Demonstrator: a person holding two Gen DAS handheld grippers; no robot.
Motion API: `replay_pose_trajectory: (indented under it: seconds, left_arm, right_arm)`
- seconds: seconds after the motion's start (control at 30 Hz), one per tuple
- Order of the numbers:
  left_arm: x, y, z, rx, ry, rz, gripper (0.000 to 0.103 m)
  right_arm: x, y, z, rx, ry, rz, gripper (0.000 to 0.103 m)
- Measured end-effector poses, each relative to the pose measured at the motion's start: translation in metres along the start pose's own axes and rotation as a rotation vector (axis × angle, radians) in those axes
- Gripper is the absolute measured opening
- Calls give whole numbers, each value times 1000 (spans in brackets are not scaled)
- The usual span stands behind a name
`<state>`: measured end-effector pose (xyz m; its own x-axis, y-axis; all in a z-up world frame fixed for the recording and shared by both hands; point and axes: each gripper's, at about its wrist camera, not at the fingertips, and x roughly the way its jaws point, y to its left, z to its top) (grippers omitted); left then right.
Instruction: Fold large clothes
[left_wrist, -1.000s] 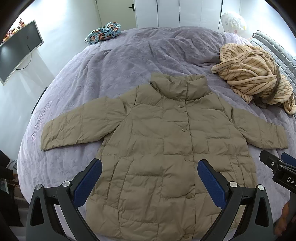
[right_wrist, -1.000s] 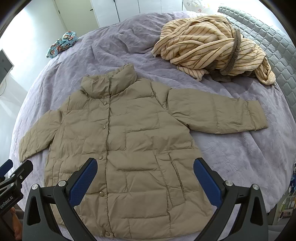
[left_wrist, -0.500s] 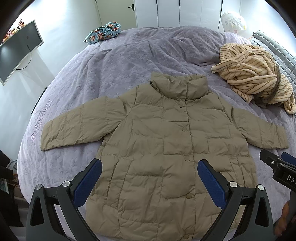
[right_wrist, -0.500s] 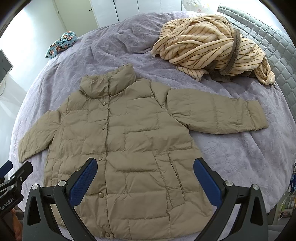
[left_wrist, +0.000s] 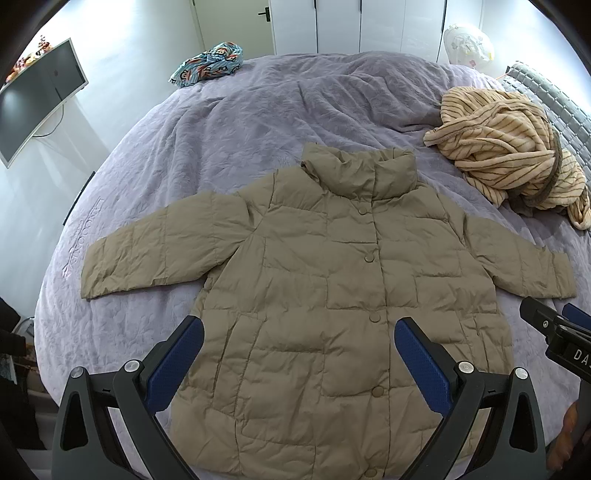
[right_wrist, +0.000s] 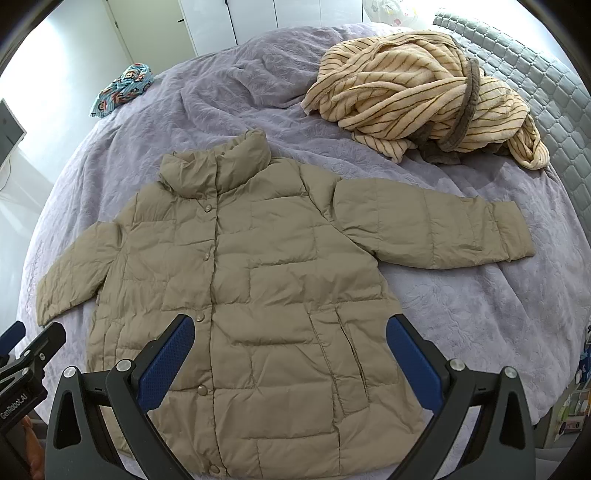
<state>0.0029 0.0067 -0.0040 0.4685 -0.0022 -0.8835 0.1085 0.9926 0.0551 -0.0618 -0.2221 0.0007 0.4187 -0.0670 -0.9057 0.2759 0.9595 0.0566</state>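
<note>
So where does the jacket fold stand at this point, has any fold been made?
Done: the jacket lies flat on the bed, buttoned, both sleeves spread out. In hand: nothing; the left gripper and right gripper hover open above its lower half, not touching it. Left: every fold, sleeves and body. The striped robe sits crumpled beyond it, also unfolded.

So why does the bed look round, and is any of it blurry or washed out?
Left wrist view: the fisheye lens bows the bed into a dome; the jacket is sharp, the corners black. Right wrist view: the same bulge; the wall at upper left is overexposed, the jacket evenly lit with soft shadows.
</note>
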Motion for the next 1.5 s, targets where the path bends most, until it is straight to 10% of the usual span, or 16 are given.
replay_pose_trajectory:
  seconds: [1.5]
  left_arm:
    - [-1,0,-1,-3,21,5,103]
  right_arm:
    - [-1,0,0,0,2,3,103]
